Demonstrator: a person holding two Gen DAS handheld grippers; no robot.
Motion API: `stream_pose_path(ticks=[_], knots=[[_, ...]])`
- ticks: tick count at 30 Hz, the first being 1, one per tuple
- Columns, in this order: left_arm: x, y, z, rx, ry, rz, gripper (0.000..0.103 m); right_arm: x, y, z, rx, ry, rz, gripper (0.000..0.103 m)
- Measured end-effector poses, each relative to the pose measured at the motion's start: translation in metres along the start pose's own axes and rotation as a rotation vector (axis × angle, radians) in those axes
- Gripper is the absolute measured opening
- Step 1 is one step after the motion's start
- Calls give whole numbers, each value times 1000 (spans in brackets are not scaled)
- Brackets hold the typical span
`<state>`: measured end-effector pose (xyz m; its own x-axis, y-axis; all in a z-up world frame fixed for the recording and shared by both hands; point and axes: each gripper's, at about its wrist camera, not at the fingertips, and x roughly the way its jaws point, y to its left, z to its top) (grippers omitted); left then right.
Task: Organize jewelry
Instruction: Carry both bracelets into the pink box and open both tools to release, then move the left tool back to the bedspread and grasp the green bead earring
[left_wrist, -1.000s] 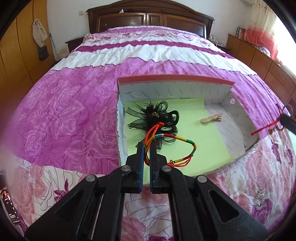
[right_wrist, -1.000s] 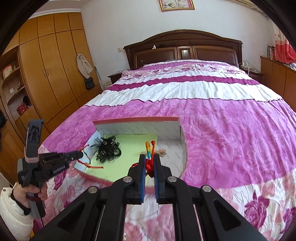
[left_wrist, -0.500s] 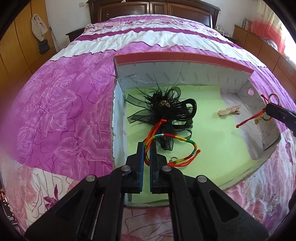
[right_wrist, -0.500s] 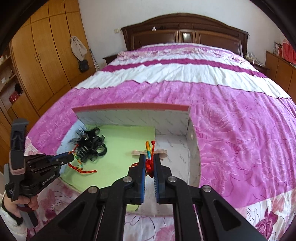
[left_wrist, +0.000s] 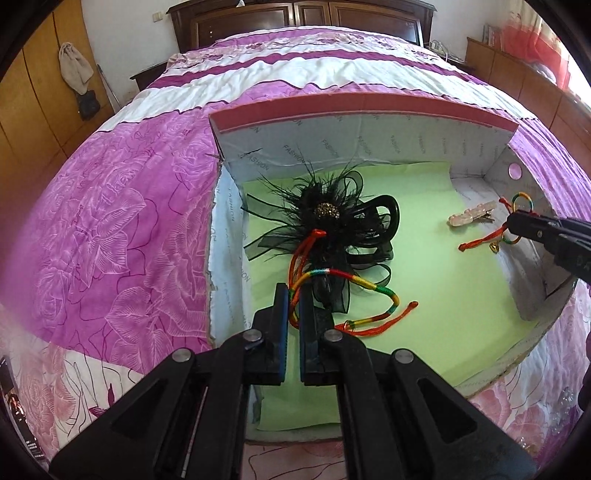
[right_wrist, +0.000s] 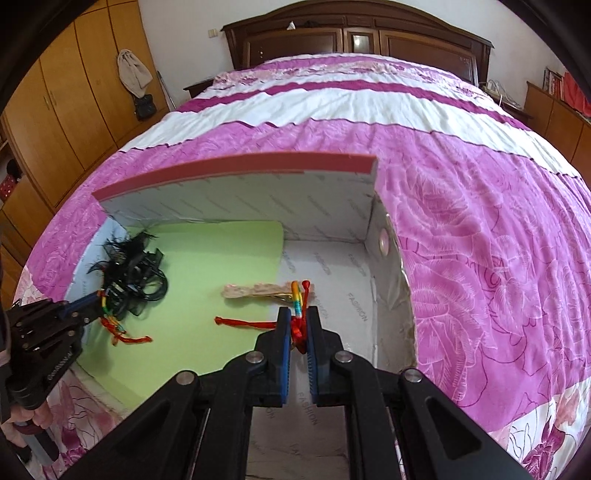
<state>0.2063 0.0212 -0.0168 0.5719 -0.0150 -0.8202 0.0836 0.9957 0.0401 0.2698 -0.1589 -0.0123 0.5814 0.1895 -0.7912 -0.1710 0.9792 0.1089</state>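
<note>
A cardboard box (left_wrist: 362, 144) with a green liner (left_wrist: 436, 288) lies on the bed. Inside it lie a black feather hair piece (left_wrist: 332, 218) and a pale pink hair clip (left_wrist: 469, 216). My left gripper (left_wrist: 293, 295) is shut on a rainbow cord bracelet (left_wrist: 358, 282), which drapes over the hair piece and onto the liner. My right gripper (right_wrist: 299, 314) is shut on a red cord bracelet (right_wrist: 299, 326) just in front of the hair clip (right_wrist: 255, 290); its red tail (right_wrist: 243, 323) trails left. The right gripper (left_wrist: 517, 225) hangs over the box's right side, and the left gripper (right_wrist: 98, 299) over its left side.
The box wall (right_wrist: 240, 199) stands tall at the back and has a finger hole (right_wrist: 383, 242) on the right side. A pink and white floral quilt (right_wrist: 480, 240) covers the bed. Wooden wardrobes (right_wrist: 66, 92) line the left, and a dark headboard (right_wrist: 354, 40) stands at the far end.
Both grippers came down toward the box, each still shut on its bracelet. The right one travelled farther, from beside the box to over its right side.
</note>
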Motion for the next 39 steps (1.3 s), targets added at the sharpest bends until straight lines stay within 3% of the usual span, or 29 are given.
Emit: stream_pose_path(ticks=[3, 7, 9, 10, 11, 13, 25, 39], knots=[[1, -1, 2, -1, 8, -3, 0, 1, -2, -1, 5, 6, -4, 9], [2, -1, 3, -1, 23, -21, 5, 2, 2, 0, -9, 25, -17, 18], [0, -2, 3, 1, 24, -44, 13, 1, 4, 0, -8, 27, -11, 26], [-1, -3, 3, 0, 22, -49, 21, 0, 4, 1, -8, 25, -7, 35], [-2, -4, 3, -2, 21, -55, 25, -3, 6, 1, -11, 15, -12, 52], [-5, -4, 2, -12, 21, -72, 28, -10, 6, 0, -9, -10, -19, 60], [-41, 4, -8, -75, -62, -113, 35, -54, -8, -6, 82, -126, 78, 60], [-100, -2, -31, -96, -205, -141, 37, -117, -15, -43, 175, -288, 150, 60]])
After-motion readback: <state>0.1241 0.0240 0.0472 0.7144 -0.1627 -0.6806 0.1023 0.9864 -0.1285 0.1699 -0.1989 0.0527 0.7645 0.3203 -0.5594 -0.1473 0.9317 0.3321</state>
